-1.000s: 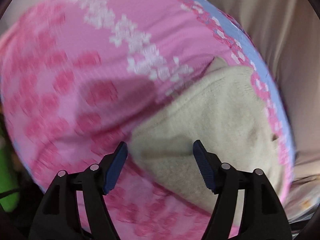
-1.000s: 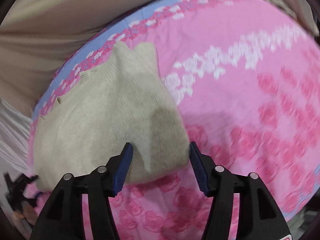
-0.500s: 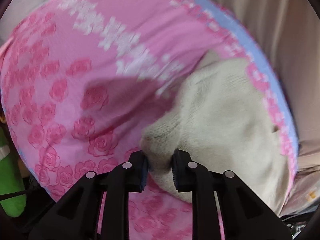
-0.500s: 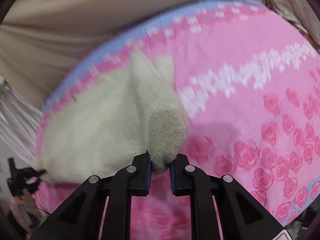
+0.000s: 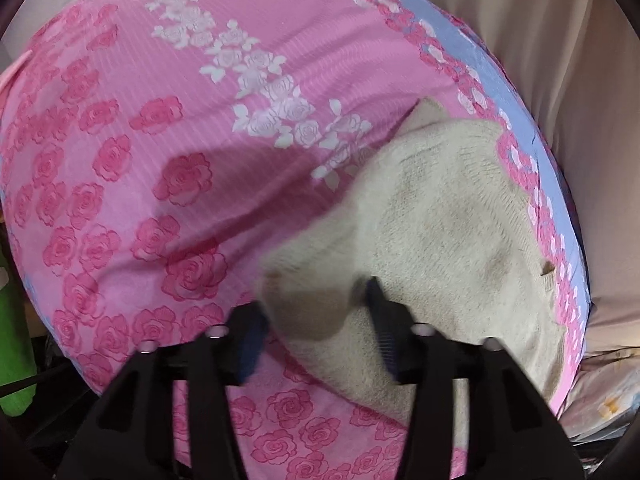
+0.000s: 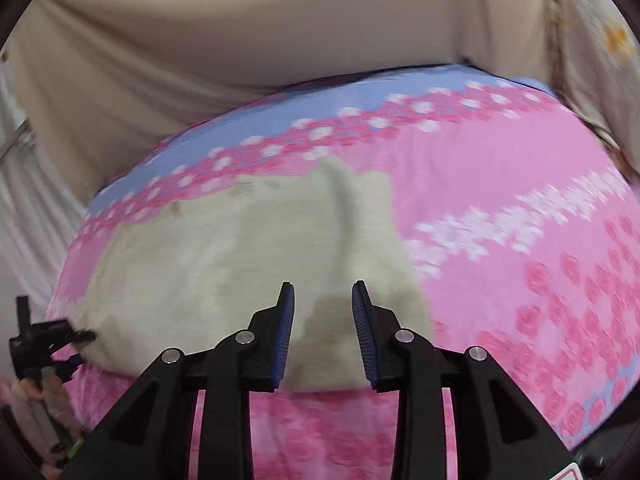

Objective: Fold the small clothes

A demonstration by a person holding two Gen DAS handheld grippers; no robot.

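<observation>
A small cream knitted garment [image 5: 448, 224] lies on a pink rose-patterned cloth [image 5: 168, 152]. In the left wrist view my left gripper [image 5: 312, 320] is open, its blue pads on either side of the garment's near corner, which lies loose between them. In the right wrist view the garment [image 6: 224, 264] lies flat with a fold along its right side. My right gripper [image 6: 323, 316] is open just above the garment's near edge and holds nothing. My left gripper [image 6: 52, 340] also shows at the left edge of the right wrist view.
The pink cloth [image 6: 520, 216] has a blue border [image 6: 320, 108] at its far side. Beige fabric [image 6: 200, 40] hangs behind it. A green object [image 5: 12, 344] stands at the left edge of the left wrist view.
Half a second ago both grippers were shut on corners of the garment. Both have now opened and let it go; the garment lies flatter on the cloth.
</observation>
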